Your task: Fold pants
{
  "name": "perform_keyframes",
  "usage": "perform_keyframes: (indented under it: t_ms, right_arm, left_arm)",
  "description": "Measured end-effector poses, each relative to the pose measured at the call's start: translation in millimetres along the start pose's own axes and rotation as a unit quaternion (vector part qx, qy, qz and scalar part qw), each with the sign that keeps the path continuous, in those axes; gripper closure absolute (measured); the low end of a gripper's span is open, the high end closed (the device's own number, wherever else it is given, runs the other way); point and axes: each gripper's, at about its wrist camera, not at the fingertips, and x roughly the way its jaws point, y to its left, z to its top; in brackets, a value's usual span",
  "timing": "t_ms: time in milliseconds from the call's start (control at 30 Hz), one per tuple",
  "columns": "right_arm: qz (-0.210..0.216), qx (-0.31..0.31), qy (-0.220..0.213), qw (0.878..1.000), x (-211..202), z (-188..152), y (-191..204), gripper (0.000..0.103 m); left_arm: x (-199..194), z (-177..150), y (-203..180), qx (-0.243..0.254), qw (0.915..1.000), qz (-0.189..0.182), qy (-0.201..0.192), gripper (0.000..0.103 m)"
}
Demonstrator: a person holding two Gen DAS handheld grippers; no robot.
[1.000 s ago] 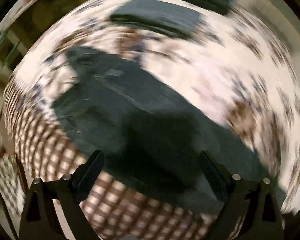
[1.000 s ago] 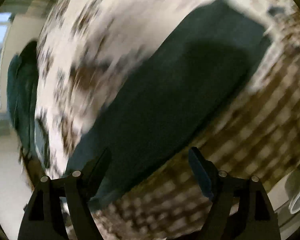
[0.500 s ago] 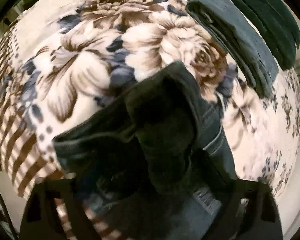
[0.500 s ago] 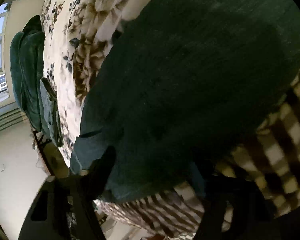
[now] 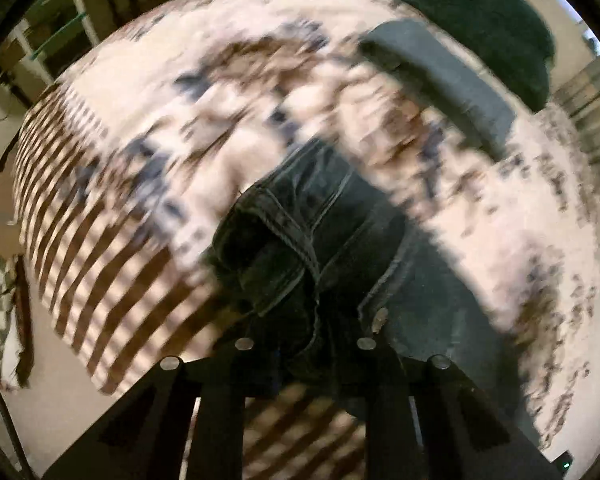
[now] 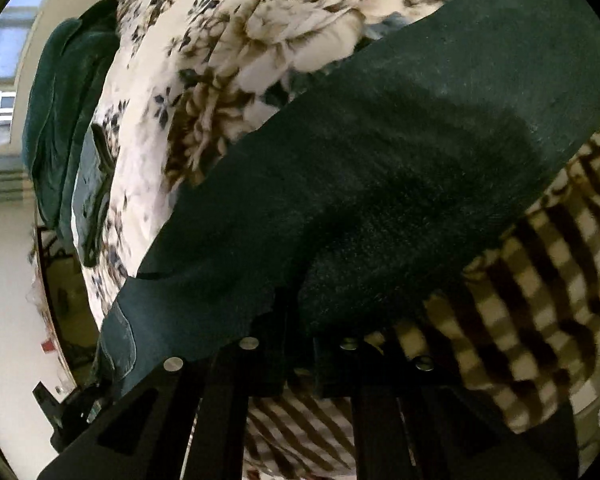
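Dark denim pants [image 5: 308, 240] lie on a floral bedspread [image 5: 220, 92]. In the left wrist view my left gripper [image 5: 304, 348] is shut on the bunched waistband end, its button [image 5: 379, 319] showing by the fingers, and lifts it off the bed. In the right wrist view the pants [image 6: 380, 168] stretch as a long dark band across the bed. My right gripper [image 6: 300, 344] is shut on their near edge.
A folded pair of dark pants [image 5: 440, 76] and a dark green blanket [image 5: 484, 12] lie at the far side of the bed; both show in the right wrist view [image 6: 92, 184] at the left. The bedspread's striped border [image 6: 540, 280] hangs at the near edge.
Both grippers went from open above the pants to shut on the fabric. The left one has raised the bunched waistband; the left view is blurred by motion.
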Motion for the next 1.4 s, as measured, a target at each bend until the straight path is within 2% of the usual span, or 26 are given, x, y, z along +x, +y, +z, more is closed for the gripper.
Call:
perform_keyframes:
  t_ms: [167,233,333,367,400,433,467,500,567,633,733,900,967,1033,1133,1300,1400]
  right_arm:
    - [-0.023,0.009,0.04,0.999,36.0,-4.0,-19.9,0.093]
    - [-0.022,0.014,0.057,0.998,47.3,-0.1,-26.6,0.093]
    - [-0.009,0.013,0.08,0.997,46.1,6.3,-28.1,0.087]
    - [-0.007,0.007,0.088,0.996,42.1,7.8,-27.5,0.081]
    - [-0.007,0.002,0.09,0.996,37.2,7.4,-26.8,0.066]
    - [-0.002,-0.004,0.089,0.996,28.7,6.4,-26.3,0.056]
    - [0.001,-0.007,0.086,0.996,21.9,5.1,-26.6,0.04]
    - [0.006,-0.008,0.082,0.997,14.6,4.1,-26.8,0.036]
    - [0.015,-0.002,0.07,0.997,-2.5,4.6,-30.7,0.036]
    - [0.011,0.022,0.041,0.999,-21.6,9.0,-43.2,0.036]
    - [-0.007,0.06,-0.001,0.998,-36.6,22.5,-71.9,0.036]
    - [-0.019,0.119,-0.017,0.993,-31.2,52.2,-114.3,0.036]
    - [-0.014,0.132,-0.013,0.991,-24.0,63.3,-125.9,0.036]
    - [-0.007,0.131,-0.008,0.991,-14.2,69.3,-129.6,0.04]
    - [-0.018,0.096,-0.01,0.995,-12.3,75.8,-125.7,0.056]
    - [-0.021,0.065,-0.024,0.997,-22.9,72.1,-126.0,0.08]
    - [-0.019,0.076,-0.024,0.997,-24.1,70.2,-132.6,0.086]
  left_arm:
    - [56.7,-14.0,18.2,-0.005,0.9991,0.022,0.035,0.084]
    - [53.5,-14.8,18.1,-0.015,0.9993,0.018,0.028,0.082]
    - [28.9,-21.7,9.2,-0.002,0.9995,0.025,0.019,0.074]
    - [20.0,-25.3,6.3,0.006,0.9996,0.025,0.014,0.068]
    - [11.9,-28.5,2.1,0.016,0.9995,0.025,0.01,0.062]
    - [1.1,-33.6,-6.3,0.033,0.999,0.032,0.002,0.04]
    - [-5.9,-37.1,-14.4,0.048,0.9982,0.036,-0.004,0.013]
    - [-10.4,-39.7,-20.0,0.059,0.9974,0.04,-0.009,0.006]
    - [-20.4,-51.4,-41.1,0.099,0.9931,0.054,-0.032,0.003]
    - [-19.1,-65.8,-70.5,0.148,0.9855,0.071,-0.043,0.003]
    - [-2.0,-87.8,-107.2,0.185,0.9794,0.075,-0.03,0.003]
    - [29.1,-121.7,-160.5,0.252,0.9625,0.1,-0.015,0.003]
    - [38.4,-130.9,-170.5,0.266,0.9589,0.098,-0.005,0.003]
    - [47.3,-139.8,-178.9,0.283,0.9536,0.103,0.002,0.003]
    - [56.9,-146.7,-183.6,0.292,0.9506,0.106,0.011,0.003]
    - [72.0,-145.1,-182.2,0.272,0.9561,0.103,0.034,0.003]
    - [76.2,-143.3,-181.8,0.271,0.9561,0.104,0.041,0.003]
